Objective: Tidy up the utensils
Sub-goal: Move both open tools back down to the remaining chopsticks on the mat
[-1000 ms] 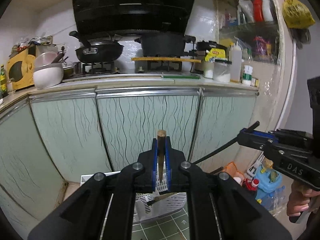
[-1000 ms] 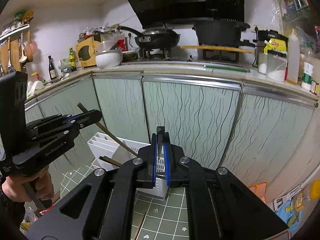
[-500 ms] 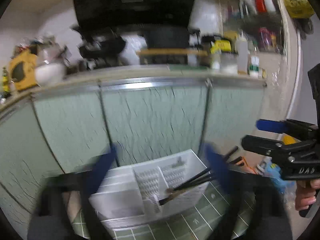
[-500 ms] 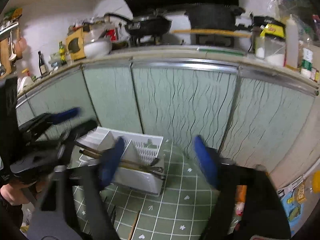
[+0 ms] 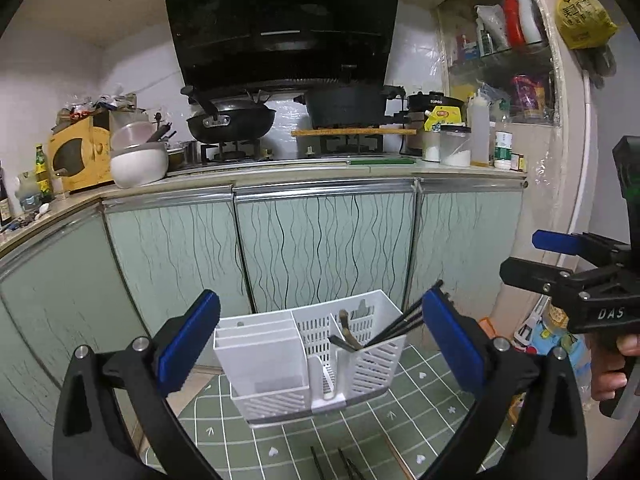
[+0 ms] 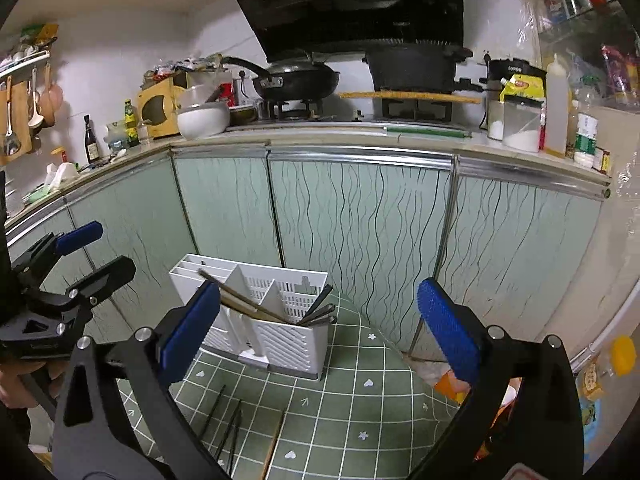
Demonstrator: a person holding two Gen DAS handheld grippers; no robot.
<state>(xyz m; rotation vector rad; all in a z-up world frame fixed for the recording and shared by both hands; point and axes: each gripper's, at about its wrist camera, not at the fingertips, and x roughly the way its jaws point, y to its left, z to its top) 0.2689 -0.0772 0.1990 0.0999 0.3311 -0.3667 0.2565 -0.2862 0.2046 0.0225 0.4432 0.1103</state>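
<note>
Both jaws have just been opening: left gripper (image 5: 320,344) and right gripper (image 6: 318,326) stand wide apart, empty. Next: collect chopsticks (image 6: 230,426) from the mat's (image 6: 360,400) near edge for the utensil caddy (image 5: 308,356) beyond.

A white caddy (image 5: 304,364) is sitting on a green mat (image 5: 400,420) gridded in white with small hearts. Pale green cabinet doors (image 6: 352,216) are showing wavy black lines. Blue pads are covering black fingers (image 5: 188,340).
</note>
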